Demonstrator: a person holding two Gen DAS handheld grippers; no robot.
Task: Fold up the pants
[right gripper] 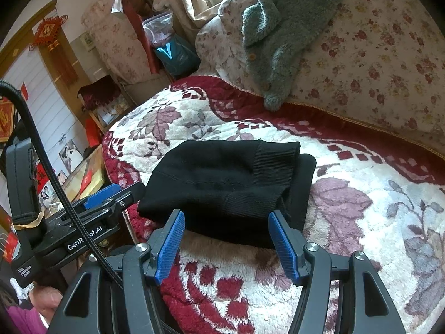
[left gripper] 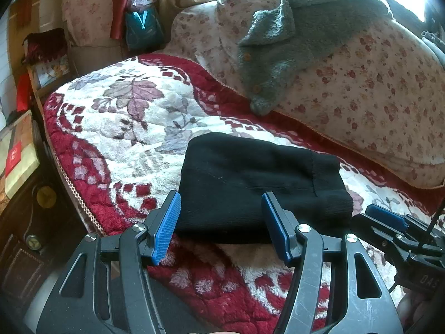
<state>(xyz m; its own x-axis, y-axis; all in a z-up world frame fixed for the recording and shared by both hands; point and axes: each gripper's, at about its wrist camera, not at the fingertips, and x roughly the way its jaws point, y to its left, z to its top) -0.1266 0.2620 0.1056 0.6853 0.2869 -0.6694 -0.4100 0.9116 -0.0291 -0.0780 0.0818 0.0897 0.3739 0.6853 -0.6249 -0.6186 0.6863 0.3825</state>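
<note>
The black pants (left gripper: 258, 183) lie folded into a compact bundle on the red and white floral blanket (left gripper: 116, 139); they also show in the right wrist view (right gripper: 228, 183), ribbed cuff on top. My left gripper (left gripper: 221, 203) is open and empty, its blue fingertips just above the bundle's near edge. My right gripper (right gripper: 226, 222) is open and empty, at the bundle's near edge. Each gripper shows in the other's view: the right one (left gripper: 389, 220) at the bundle's right, the left one (right gripper: 111, 192) at its left.
A grey fleece jacket (left gripper: 278, 41) lies over a floral quilt pile (left gripper: 375, 97) at the back right. The bed edge (left gripper: 69, 183) drops off at the left, with boxes and furniture (left gripper: 19, 153) beside it. Bags (left gripper: 143, 22) stand at the back.
</note>
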